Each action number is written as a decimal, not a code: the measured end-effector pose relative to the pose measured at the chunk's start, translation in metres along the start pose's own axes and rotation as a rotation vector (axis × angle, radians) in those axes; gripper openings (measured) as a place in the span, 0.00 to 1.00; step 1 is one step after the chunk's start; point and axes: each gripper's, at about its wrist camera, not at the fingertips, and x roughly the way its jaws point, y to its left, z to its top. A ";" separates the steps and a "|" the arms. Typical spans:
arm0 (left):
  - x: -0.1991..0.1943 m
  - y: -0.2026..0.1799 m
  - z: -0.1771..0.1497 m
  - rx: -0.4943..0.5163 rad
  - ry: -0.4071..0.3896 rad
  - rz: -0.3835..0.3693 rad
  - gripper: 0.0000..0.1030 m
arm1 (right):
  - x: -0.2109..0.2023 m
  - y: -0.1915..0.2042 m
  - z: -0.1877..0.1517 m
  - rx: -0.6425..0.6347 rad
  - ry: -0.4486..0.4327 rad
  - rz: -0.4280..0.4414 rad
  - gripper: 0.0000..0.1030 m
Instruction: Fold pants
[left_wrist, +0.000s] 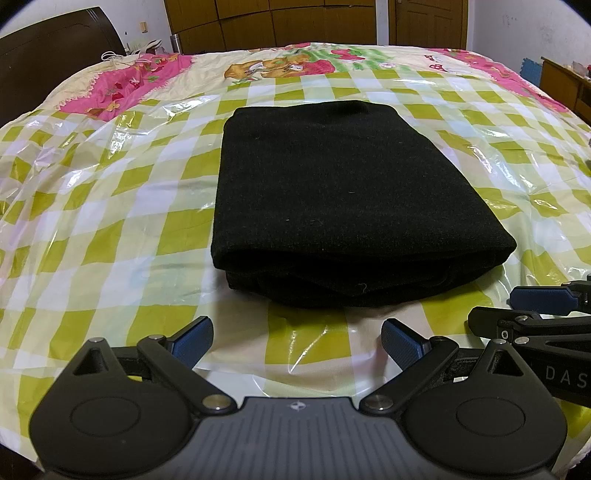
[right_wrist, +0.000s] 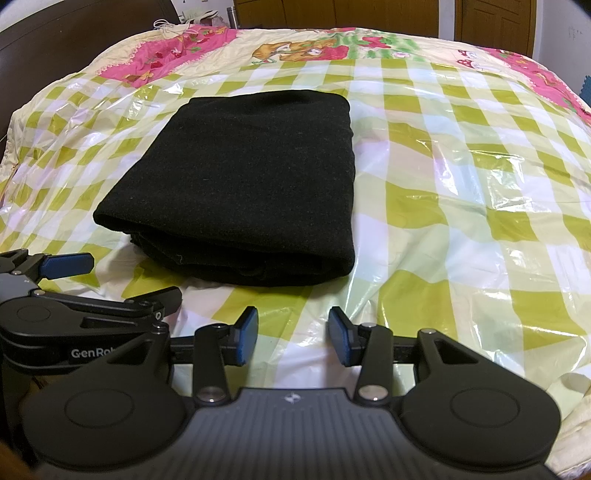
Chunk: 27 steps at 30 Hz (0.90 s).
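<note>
The left gripper (left_wrist: 297, 343) hangs just short of the near edge of the pants (left_wrist: 332, 192), its blue pads spread wide with nothing between them. The right gripper (right_wrist: 292, 336) sits beside it, its pads parted by a narrower gap, also empty.

The pants lie as one compact black rectangle in the middle of the checked bedspread (right_wrist: 461, 221), several layers stacked, the rounded fold facing the grippers. Neither gripper touches them.

The cloth looks like a thick, soft knit: light, limp, likely to sag and slide open if lifted by one layer. I would pinch through the whole stack at the near corners. The glossy plastic sheet (left_wrist: 110, 184) under the pants probably lets them slip.

Count: one pair of pants, two grippers, one bedspread, one sheet.
</note>
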 end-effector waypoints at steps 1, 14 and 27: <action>0.000 -0.001 0.000 0.000 -0.001 0.001 1.00 | 0.000 0.000 0.000 0.000 0.000 0.000 0.42; 0.000 -0.001 0.000 0.002 -0.001 0.002 1.00 | 0.000 0.000 0.000 -0.001 0.000 0.000 0.42; -0.001 -0.002 0.000 0.004 -0.003 0.006 1.00 | 0.000 0.000 0.000 0.000 0.000 -0.001 0.42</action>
